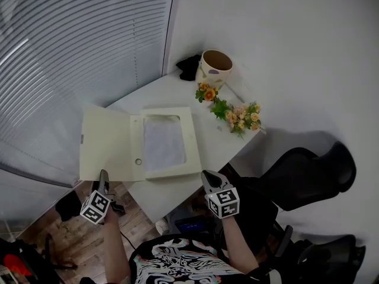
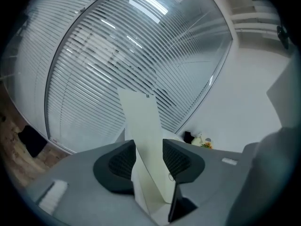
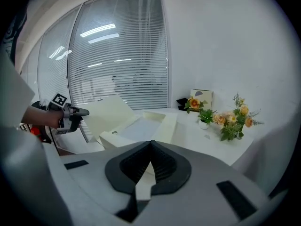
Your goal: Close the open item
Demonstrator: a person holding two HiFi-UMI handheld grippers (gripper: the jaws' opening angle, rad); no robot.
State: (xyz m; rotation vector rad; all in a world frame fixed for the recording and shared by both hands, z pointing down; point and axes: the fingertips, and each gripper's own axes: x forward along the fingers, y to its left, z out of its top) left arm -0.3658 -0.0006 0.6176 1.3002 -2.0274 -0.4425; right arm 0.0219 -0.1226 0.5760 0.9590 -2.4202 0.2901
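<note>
Cream lid (image 1: 105,144): pinch, swing over

Box file (image 1: 190,144) open on white table (image 1: 177,191), lid flung left past the edge. Left claw (image 2: 149,147) spread wide around the lid's edge, not pinching; right claw (image 3: 150,147) shut, empty. Squeeze first, then fold over in 1 arc.

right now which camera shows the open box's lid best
The head view: the whole lid lies open, spread past the table's left edge. The left gripper view shows only a strip between the left hand-held gripper's open jaws. The right gripper view shows it slanted, from the side.
</note>
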